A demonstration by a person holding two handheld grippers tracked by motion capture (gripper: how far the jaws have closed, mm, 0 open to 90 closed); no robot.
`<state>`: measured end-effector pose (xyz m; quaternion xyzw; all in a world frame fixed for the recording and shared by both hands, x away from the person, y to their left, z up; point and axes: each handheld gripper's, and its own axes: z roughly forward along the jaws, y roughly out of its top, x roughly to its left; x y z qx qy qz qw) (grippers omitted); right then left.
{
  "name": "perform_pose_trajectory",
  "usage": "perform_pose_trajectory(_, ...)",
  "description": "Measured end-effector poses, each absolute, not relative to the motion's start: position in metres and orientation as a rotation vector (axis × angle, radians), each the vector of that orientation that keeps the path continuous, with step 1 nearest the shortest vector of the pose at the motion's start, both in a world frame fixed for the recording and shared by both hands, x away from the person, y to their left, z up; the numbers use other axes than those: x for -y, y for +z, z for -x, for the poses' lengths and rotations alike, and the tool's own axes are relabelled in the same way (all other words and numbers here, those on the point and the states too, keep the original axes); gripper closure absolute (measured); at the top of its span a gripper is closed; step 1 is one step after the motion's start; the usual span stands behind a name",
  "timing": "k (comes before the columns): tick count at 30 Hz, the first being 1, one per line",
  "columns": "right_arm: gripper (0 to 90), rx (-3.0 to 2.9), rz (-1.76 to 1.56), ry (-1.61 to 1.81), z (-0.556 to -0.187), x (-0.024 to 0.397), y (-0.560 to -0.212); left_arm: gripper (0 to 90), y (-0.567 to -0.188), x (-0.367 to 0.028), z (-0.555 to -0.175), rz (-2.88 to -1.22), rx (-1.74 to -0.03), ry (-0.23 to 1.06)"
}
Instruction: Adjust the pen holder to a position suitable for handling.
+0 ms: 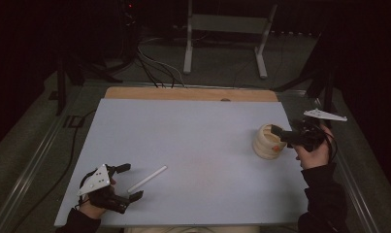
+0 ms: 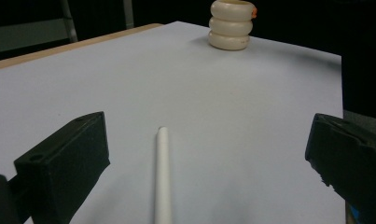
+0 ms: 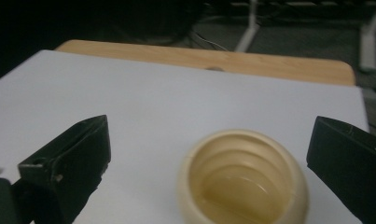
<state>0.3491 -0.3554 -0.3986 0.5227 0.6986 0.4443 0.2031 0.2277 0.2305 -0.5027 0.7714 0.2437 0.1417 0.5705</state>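
A thin white stick (image 1: 147, 178) (image 2: 162, 177) lies on the pale sheet near the front left. My left gripper (image 1: 129, 182) (image 2: 208, 121) is open, one jaw on each side of the stick's near end and apart from it. At the right stands a cream ribbed cup (image 1: 268, 141) (image 3: 244, 179) (image 2: 231, 25), upright, hollow inside, with a small orange mark on its rim. My right gripper (image 1: 282, 135) (image 3: 210, 126) is open just over the cup's right side, jaws spread wider than the cup and not touching it.
The pale sheet (image 1: 193, 136) covers a wooden board whose bare edge (image 1: 193, 93) shows at the back. Behind the table, a white frame stand (image 1: 227, 29), cables (image 1: 154, 68) and dark tripod legs (image 1: 62, 82) occupy the floor.
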Motion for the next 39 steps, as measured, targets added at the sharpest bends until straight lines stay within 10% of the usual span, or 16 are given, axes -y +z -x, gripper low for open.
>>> perform_pose_trajectory(26, 8.1, -1.909, -1.84, 1.032, -0.37, 0.37, -0.424, 0.1, -0.503, -0.23, -0.228, -1.813, -0.574, 0.332)
perform_pose_trajectory(39, 43.7, -1.872, -1.966, 0.86, -0.378, 0.37, -0.434, 0.1, -0.504, -0.23, -0.228, -1.814, -0.573, 0.326)
